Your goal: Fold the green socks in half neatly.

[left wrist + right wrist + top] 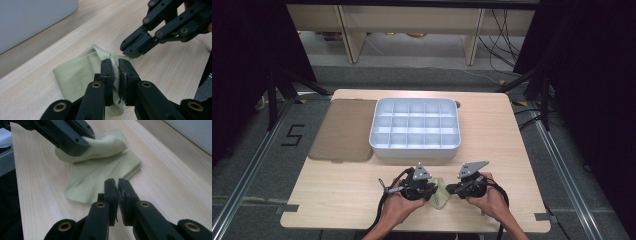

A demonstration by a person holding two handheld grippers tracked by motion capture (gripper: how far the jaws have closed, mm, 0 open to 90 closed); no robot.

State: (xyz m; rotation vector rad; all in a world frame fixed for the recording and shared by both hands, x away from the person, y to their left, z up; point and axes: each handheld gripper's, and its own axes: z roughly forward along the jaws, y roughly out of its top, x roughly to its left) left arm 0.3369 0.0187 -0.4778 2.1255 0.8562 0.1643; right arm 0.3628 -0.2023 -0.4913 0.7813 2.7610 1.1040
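A pale yellow-green cloth (pixel 441 196) lies crumpled on the wooden table near its front edge, between my two grippers. In the left gripper view, my left gripper (pixel 117 65) is shut on a raised fold of the cloth (pixel 77 75). From the right gripper view the same left gripper (pixel 82 141) shows with cloth (pixel 100 170) bulging out of its jaws. My right gripper (pixel 116 183) is shut, its tips at the cloth's near edge, and I see nothing between them. In the left gripper view the right gripper (pixel 128 50) hovers just beyond the cloth's far corner.
A white tray (pixel 414 150) with several compartments sits mid-table, just behind the grippers. A flat brown lid (pixel 343 130) lies to its left. Bare tabletop (pixel 332 195) stretches left of my hands. Table legs and cables show on the floor beyond.
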